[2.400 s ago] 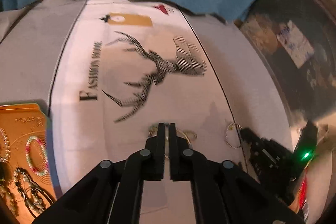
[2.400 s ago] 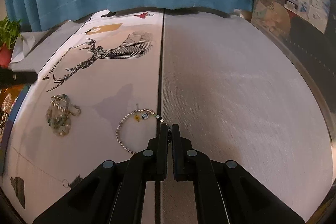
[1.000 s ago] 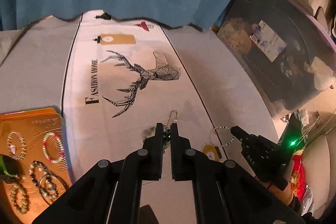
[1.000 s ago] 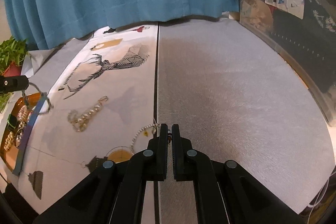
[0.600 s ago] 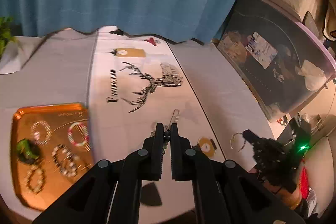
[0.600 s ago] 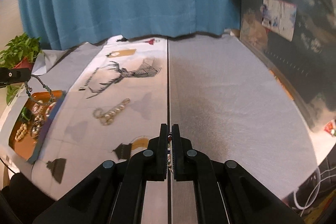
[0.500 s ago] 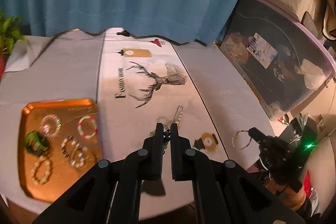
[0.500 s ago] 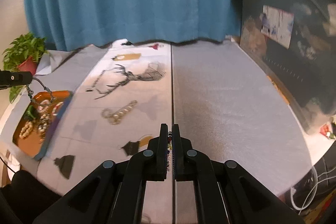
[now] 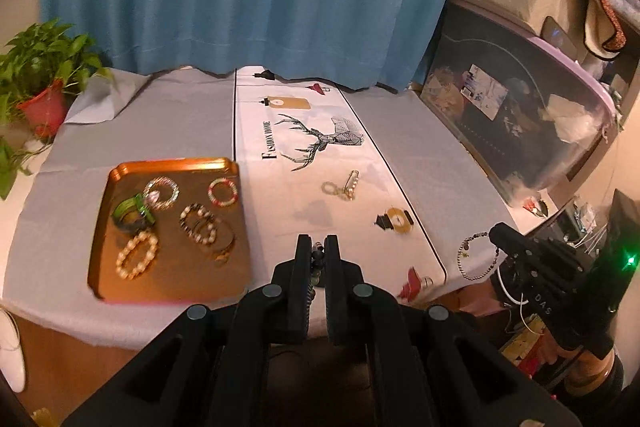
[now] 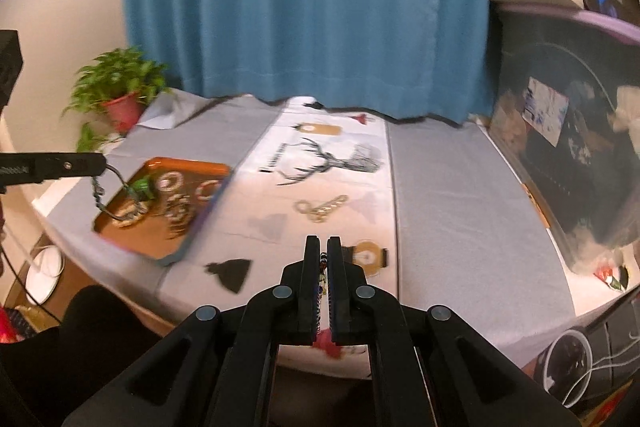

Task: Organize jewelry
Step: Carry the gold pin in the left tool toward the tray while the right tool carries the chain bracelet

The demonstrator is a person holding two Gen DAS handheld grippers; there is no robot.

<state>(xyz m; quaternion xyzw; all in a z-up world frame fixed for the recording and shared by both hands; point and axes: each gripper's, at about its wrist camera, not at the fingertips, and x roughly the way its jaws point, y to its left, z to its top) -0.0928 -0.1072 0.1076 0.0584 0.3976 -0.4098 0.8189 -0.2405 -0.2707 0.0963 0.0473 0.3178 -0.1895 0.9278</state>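
Both hand-held grippers, left (image 9: 318,247) and right (image 10: 324,251), lifted clear of the counter (image 9: 192,131), each clamping a bracelet, tray (image 9: 120,267) lower-left next.

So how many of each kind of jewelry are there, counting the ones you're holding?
Bead bracelets on the tray: 4
Green bangle: 1
Gold chain on the cloth: 1
Dark bracelet in the left gripper: 1
Charm bracelet in the right gripper: 1
Total: 8, not counting blurry thin rings on the tray.
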